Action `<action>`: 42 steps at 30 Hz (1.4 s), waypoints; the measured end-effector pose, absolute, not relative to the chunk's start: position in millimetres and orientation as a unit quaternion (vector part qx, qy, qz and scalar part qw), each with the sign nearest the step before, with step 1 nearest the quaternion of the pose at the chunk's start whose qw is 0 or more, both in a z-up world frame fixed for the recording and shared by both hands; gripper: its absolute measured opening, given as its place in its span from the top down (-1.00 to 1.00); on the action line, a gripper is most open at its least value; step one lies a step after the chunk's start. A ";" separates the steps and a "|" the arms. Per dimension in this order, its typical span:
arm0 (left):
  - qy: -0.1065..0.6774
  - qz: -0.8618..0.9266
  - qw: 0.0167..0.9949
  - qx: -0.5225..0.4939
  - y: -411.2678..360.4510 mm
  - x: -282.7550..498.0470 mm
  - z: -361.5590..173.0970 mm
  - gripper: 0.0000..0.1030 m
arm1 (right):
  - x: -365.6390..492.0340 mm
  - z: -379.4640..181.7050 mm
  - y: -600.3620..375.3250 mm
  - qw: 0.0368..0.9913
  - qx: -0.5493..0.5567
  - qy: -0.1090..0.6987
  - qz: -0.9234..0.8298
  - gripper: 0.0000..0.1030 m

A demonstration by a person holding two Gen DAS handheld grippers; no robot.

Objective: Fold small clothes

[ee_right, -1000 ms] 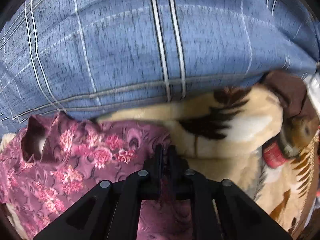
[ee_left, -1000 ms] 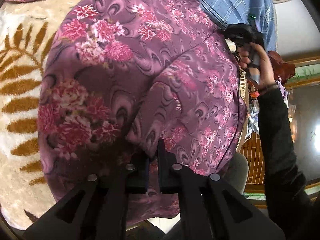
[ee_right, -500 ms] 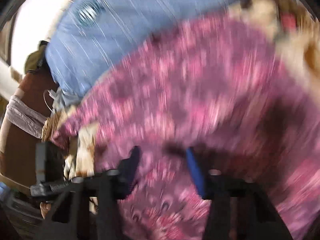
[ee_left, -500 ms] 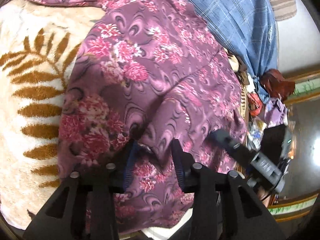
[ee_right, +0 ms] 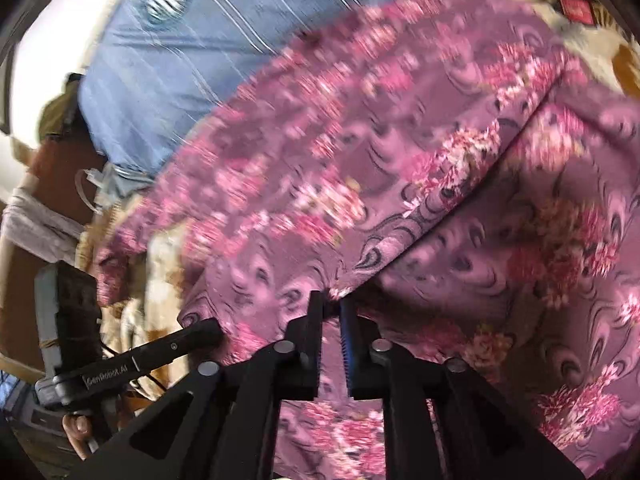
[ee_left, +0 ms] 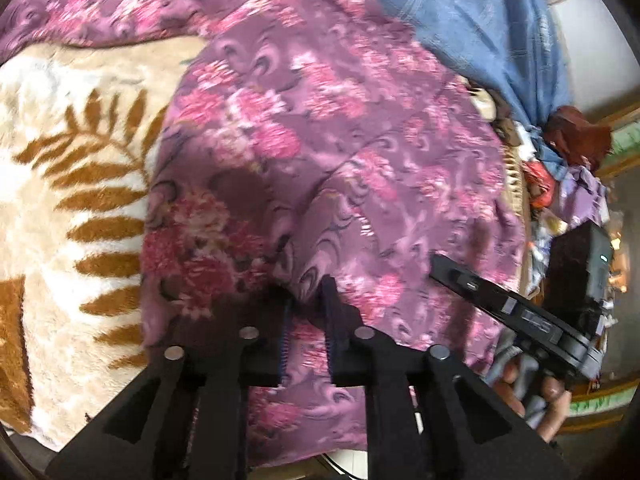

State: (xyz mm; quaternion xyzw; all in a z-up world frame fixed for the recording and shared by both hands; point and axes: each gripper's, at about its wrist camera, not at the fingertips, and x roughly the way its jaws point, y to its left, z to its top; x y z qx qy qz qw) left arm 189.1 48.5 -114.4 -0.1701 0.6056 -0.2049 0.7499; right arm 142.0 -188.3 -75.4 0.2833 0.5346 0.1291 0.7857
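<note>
A purple garment with pink flowers (ee_left: 320, 152) lies spread over a cream blanket with brown leaf print (ee_left: 60, 200). It also fills the right wrist view (ee_right: 400, 184). My left gripper (ee_left: 306, 292) has its jaws a little apart with a fold of the garment between them. My right gripper (ee_right: 330, 304) has its jaws narrowly apart around the garment's edge. The right gripper shows at the lower right of the left wrist view (ee_left: 500, 304); the left gripper shows at the lower left of the right wrist view (ee_right: 152, 356).
A blue plaid cloth (ee_left: 460, 12) lies behind the garment, also seen in the right wrist view (ee_right: 208, 52). A pile of mixed clothes and small items (ee_left: 568, 184) sits at the right edge of the bed.
Both grippers opened from shut and now close in on the garment. The right gripper swung from the far side down to the near edge beside the left one.
</note>
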 end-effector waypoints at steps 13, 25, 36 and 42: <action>0.387 -0.119 0.784 -0.471 220.3 166.9 -68.6 -0.20 | 116.0 -2.9 -152.1 0.829 0.244 0.464 0.196 -0.20; 0.300 0.025 0.703 -0.645 338.3 140.2 -131.6 -0.22 | 120.7 -10.5 -102.0 0.813 0.225 0.477 0.247 -0.23; 0.277 0.076 0.699 -0.655 361.6 153.7 -120.3 0.68 | 125.8 -15.2 -90.2 0.807 0.213 0.483 0.266 -0.23; 0.194 0.039 0.833 -0.517 326.5 133.5 -54.9 0.92 | 129.8 -8.6 -93.0 0.810 0.206 0.480 0.265 -0.23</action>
